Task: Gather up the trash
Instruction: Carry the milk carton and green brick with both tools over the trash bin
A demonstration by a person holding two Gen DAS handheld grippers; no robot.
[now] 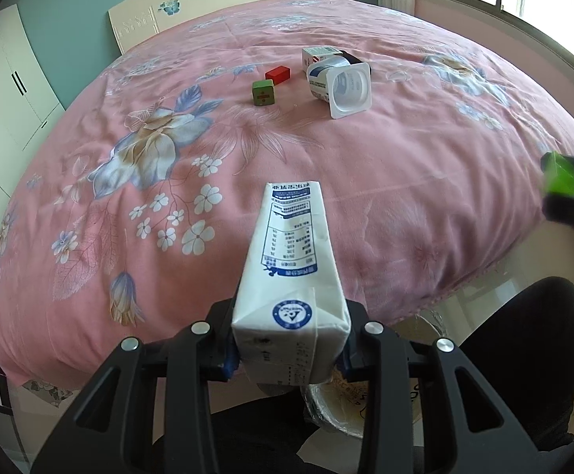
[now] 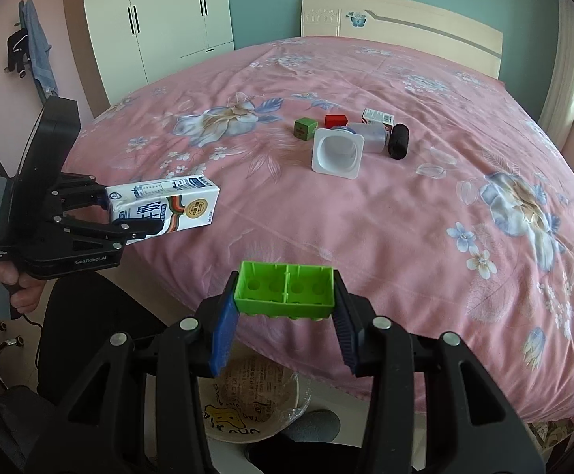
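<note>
Left gripper (image 1: pixel 291 355) clamped on a white milk carton (image 1: pixel 293 260), right gripper (image 2: pixel 285 316) clamped on a green toy brick (image 2: pixel 285 290), both held over the near edge of the pink bedspread (image 2: pixel 405 217), above a paper-lined bin (image 2: pixel 251 403).

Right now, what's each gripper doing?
Left gripper: shut on the milk carton.
Right gripper: shut on the green brick.
</note>
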